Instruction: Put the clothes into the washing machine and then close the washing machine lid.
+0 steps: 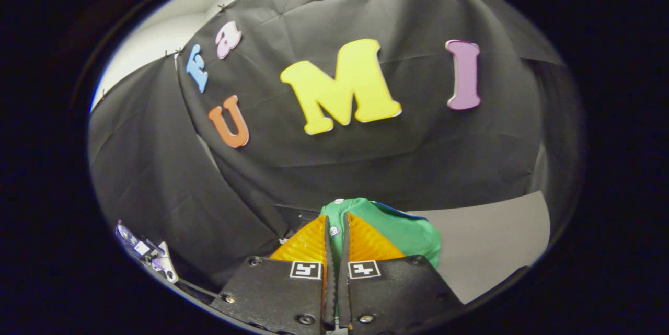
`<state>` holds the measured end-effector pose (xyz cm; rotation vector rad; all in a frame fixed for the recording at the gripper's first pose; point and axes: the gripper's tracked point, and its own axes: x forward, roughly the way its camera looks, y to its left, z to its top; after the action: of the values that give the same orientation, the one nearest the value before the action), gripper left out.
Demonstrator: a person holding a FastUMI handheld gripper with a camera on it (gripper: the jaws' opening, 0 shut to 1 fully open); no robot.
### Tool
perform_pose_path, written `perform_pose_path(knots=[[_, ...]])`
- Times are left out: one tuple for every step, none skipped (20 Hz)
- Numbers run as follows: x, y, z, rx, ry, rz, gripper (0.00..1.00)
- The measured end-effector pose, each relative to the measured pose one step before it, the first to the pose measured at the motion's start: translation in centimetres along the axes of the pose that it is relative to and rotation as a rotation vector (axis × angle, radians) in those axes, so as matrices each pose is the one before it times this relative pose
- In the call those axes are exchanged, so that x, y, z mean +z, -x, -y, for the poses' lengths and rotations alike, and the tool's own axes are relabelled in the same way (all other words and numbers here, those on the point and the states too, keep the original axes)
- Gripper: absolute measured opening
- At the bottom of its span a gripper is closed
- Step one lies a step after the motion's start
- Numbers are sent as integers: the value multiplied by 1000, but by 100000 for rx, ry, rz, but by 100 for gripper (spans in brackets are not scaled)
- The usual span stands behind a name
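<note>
Off to the left, low beside the black cloth wall (157, 168), sits a small pale device (149, 254) too blurred to make out; the cloth wall itself rises behind everything, creased and hanging in folds. In the middle, the hand-held gripper (334, 233) has its two fingers drawn almost together, only a thin slit between them, and pinched in that slit is a green garment (402, 233) (a shirt, judging by the small white buttons along its edge); both fingers press on the fabric. The garment bunches up just above and beyond the fingertips and spills down to their right side, hanging clear of the surface behind it. Further right, past the cloth, lies a plain grey counter (496, 241), its far edge meeting the dark wall.
</note>
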<state>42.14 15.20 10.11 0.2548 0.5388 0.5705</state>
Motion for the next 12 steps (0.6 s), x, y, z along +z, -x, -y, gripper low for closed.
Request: perform_pose_path(knots=[[-507, -1120, -1236, 1583, 899, -1320, 6], [-422, -1051, -1049, 1375, 753, -1329, 6], [-341, -1064, -868, 1052, 596, -1394, 6], [-373, -1028, -941, 1164, 243, -1272, 6], [-284, -1125, -1019, 1468, -123, -1425, 6], [-383, -1004, -606, 1305, -438, -1449, 6], [-532, -970, -618, 1080, -287, -1377, 6], [-416, -950, -552, 724, -17, -1344, 6], [-613, -895, -577, 542, 95, -1350, 6], [-554, -966, -349, 101, -299, -1322, 6], [-617, -940, -191, -284, -650, -1315, 6], [-705, -874, -19, -452, -705, -1420, 6]])
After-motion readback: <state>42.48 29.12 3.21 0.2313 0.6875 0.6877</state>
